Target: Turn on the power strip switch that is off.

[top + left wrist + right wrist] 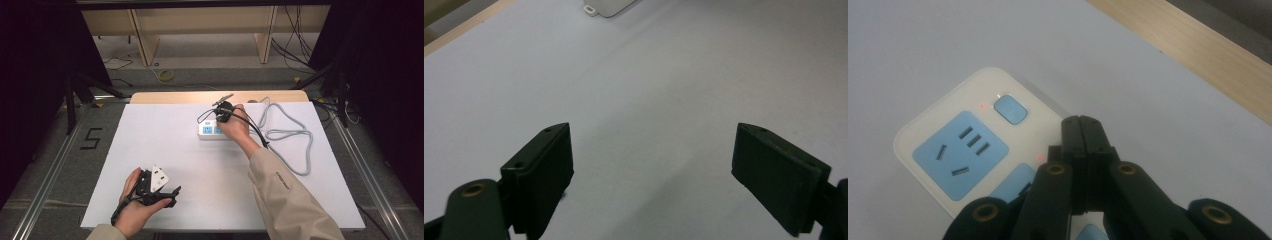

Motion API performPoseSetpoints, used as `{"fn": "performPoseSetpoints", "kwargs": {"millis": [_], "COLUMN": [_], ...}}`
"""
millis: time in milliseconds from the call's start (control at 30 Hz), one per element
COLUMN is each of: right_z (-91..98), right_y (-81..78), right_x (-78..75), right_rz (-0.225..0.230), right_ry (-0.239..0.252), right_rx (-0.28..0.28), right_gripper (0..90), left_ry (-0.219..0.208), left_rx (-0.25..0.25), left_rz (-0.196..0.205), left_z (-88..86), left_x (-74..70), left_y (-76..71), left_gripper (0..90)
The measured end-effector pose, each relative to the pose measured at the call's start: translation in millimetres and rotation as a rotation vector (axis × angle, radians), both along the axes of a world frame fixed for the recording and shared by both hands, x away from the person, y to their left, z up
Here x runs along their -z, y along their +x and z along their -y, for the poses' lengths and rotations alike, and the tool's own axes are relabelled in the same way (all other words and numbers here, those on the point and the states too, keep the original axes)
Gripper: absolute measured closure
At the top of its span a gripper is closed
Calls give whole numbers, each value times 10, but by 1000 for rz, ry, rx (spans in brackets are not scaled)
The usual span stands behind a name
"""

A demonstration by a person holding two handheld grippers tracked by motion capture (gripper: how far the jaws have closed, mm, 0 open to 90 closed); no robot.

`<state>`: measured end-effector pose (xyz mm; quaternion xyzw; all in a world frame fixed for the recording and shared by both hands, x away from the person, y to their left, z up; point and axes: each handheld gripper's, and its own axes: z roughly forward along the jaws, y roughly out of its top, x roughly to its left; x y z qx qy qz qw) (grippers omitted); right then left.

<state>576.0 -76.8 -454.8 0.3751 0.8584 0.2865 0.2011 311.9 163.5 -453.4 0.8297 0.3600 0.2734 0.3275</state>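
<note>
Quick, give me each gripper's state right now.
Left gripper: open, holding nothing, above bare table.
Right gripper: shut, empty, tips over the power strip.

A white plastic power strip with blue sockets (212,129) lies on the white table (165,140), toward its far edge. Its grey cable (292,135) loops to the right. My right gripper (1083,131) sits over the strip; my left gripper (167,194) rests near the front-left edge.

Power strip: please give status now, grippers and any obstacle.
Left gripper open, jaws over bare table. Right gripper shut, empty, over power strip; red lights on. Grey cable loops right, not in way.
</note>
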Motion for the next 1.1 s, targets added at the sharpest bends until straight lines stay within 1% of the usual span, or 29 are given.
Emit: {"fn": "performPoseSetpoints", "kwargs": {"millis": [200, 400, 600, 833, 967, 1100], "right_z": [-2, 14, 30, 52, 79, 104], "right_y": [-1, -4, -16, -37, -61, -78], "right_x": [-3, -20, -60, -77, -83, -94], "right_rz": [3, -2, 5, 3, -8, -4], "right_ry": [-6, 0, 10, 16, 15, 20], "right_rx": [-5, -1, -3, -5, -8, -10], "right_gripper": [900, 900, 900, 863, 831, 813], "left_ry": [0, 0, 6, 6, 1, 3], "left_rx": [0, -1, 2, 0, -4, -5], "left_rz": [0, 0, 2, 1, 1, 1], "left_z": [-1, -1, 1, 3, 2, 0], "left_x": [1, 1, -2, -4, -2, -3], "left_y": [1, 1, 2, 2, -1, 0], "left_gripper": [164, 164, 164, 164, 164, 164]}}
